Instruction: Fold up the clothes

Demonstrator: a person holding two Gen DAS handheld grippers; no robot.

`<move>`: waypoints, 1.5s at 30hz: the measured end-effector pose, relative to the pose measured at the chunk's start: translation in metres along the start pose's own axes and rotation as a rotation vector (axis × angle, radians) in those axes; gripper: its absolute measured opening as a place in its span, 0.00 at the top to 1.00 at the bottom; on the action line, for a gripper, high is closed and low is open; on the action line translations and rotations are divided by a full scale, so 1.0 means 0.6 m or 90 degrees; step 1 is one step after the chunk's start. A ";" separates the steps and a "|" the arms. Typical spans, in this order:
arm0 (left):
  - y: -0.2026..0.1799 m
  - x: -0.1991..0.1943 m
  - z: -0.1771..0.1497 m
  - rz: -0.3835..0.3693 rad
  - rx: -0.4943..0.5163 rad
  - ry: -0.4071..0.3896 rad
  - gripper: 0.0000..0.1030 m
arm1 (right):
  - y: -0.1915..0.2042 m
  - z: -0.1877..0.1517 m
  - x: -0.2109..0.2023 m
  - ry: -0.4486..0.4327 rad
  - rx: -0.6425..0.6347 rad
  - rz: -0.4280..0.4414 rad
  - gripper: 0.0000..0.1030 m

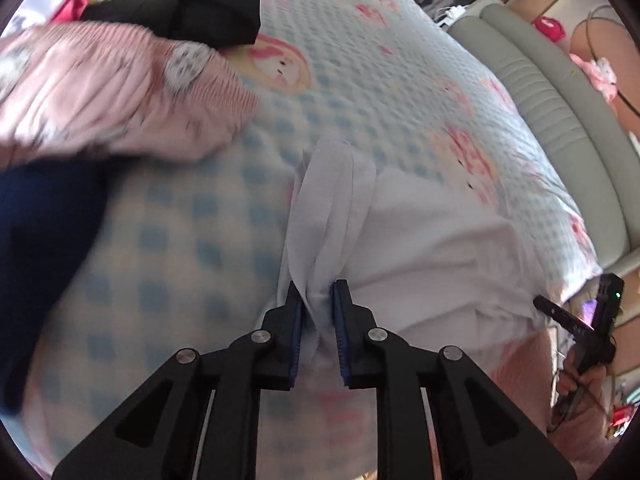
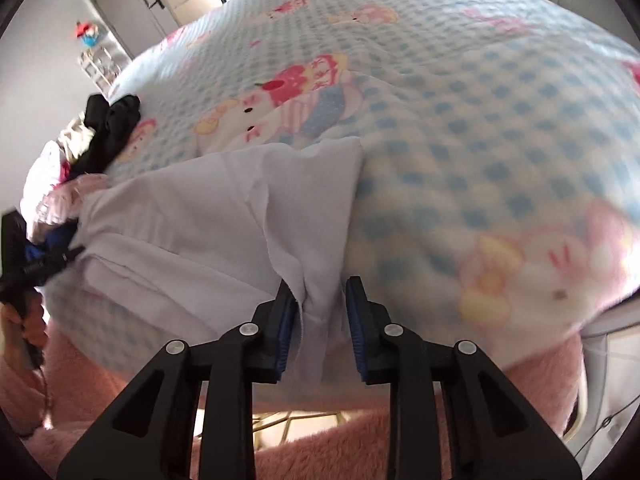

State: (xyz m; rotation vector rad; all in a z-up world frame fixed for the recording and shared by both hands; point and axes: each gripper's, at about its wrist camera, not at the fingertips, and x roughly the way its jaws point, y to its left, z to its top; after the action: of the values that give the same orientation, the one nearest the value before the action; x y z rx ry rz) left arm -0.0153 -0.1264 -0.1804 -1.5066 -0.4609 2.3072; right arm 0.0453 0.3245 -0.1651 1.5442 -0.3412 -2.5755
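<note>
Over on the left there's a pile with a pink garment and a black one. The white garment lies on the checkered bed, left tool and right tool each clamped on a bunched edge.

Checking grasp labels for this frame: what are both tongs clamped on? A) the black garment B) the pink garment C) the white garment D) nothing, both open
C. The left tongs and the right tongs each have bunched fabric of the white garment pinched between their pads, while the pink garment and the black garment lie untouched further up the bed.
</note>
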 end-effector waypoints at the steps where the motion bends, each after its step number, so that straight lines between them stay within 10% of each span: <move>1: 0.001 -0.013 -0.004 -0.004 0.001 -0.010 0.81 | -0.004 -0.006 -0.009 -0.004 0.007 0.001 0.76; 13: -0.127 0.026 -0.004 0.108 0.221 -0.002 0.42 | 0.077 -0.051 0.010 0.064 -0.107 -0.015 0.73; 16: -0.144 0.050 -0.008 0.143 0.260 0.022 0.43 | 0.089 -0.064 0.020 0.082 -0.134 -0.042 0.73; 32: -0.190 0.030 -0.014 -0.005 0.260 -0.022 0.42 | 0.029 -0.031 -0.032 0.007 -0.032 -0.119 0.73; 41: -0.214 0.067 -0.040 0.047 0.297 0.000 0.39 | 0.062 -0.012 -0.046 0.008 -0.059 -0.012 0.63; 45: -0.218 0.075 -0.053 0.076 0.309 0.009 0.64 | 0.105 -0.011 0.008 0.039 -0.082 -0.037 0.63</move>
State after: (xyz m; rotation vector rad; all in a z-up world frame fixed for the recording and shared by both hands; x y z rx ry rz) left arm 0.0111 0.0125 -0.1705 -1.3304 0.1910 2.2718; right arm 0.0480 0.2618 -0.1565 1.6070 -0.1234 -2.5306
